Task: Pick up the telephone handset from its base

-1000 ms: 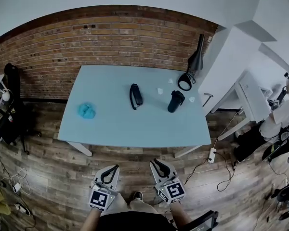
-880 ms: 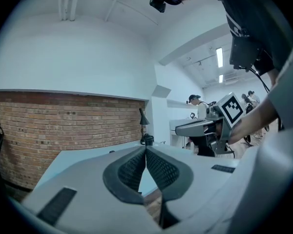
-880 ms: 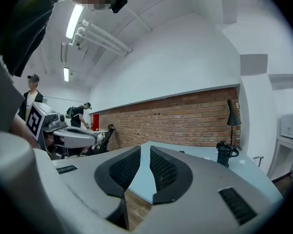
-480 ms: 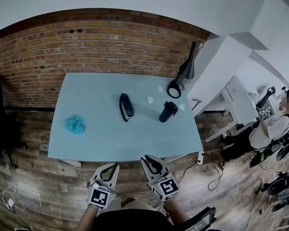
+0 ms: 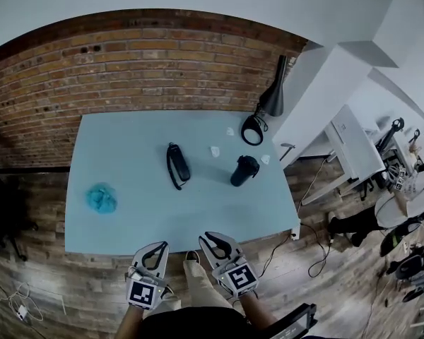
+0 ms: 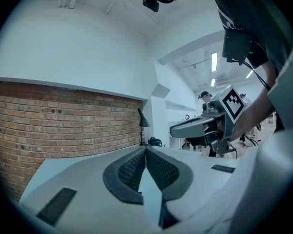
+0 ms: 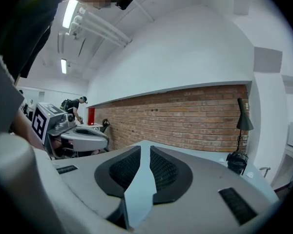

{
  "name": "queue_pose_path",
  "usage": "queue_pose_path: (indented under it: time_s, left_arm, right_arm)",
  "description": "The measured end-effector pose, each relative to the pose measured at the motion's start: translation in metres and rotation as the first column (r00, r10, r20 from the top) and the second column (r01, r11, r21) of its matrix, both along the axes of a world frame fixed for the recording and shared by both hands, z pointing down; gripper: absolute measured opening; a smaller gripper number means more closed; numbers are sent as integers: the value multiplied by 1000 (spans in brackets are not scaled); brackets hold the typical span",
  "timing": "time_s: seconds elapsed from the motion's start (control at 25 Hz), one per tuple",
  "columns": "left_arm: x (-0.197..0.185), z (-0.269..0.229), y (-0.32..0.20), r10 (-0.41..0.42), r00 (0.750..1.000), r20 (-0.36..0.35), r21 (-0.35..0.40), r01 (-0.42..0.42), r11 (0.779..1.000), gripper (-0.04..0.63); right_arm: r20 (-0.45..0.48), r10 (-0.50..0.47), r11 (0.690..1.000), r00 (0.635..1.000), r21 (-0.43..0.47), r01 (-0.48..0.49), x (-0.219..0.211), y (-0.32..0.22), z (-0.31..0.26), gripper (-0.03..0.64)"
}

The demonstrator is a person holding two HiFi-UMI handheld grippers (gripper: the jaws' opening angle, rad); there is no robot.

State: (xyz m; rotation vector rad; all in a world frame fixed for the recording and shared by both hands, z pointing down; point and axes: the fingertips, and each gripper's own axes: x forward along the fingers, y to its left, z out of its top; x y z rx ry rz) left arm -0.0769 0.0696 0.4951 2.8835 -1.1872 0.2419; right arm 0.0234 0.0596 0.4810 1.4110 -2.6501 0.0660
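Head view: a dark cup [image 5: 244, 170] stands right of centre on the pale blue tabletop [image 5: 127, 224], its inside not visible, and the black telephone handset [image 5: 177, 165] lies flat to its left, near the middle. A blue cloth [image 5: 100, 198] lies at the left and a black lamp [image 5: 267, 103] at the far right corner. At the near edge, well apart from the handset, the left gripper [image 5: 160, 246] and right gripper [image 5: 205, 237] are both closed and empty
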Motion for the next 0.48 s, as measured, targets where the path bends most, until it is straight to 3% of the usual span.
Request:
queue_pose_path:
  time_s: [0.36, 0.48]
  left_arm:
    - [50, -4, -87, -79, 997, -9, -123, 77, 989, -2]
    - [59, -7, -109, -91, 996, 3, -104, 91, 990, -2]
  right_arm:
    - [83, -47, 998, 995, -28, 49, 48, -104, 9, 63]
    - [73, -53, 997, 996, -43, 56, 59, -133, 17, 63]
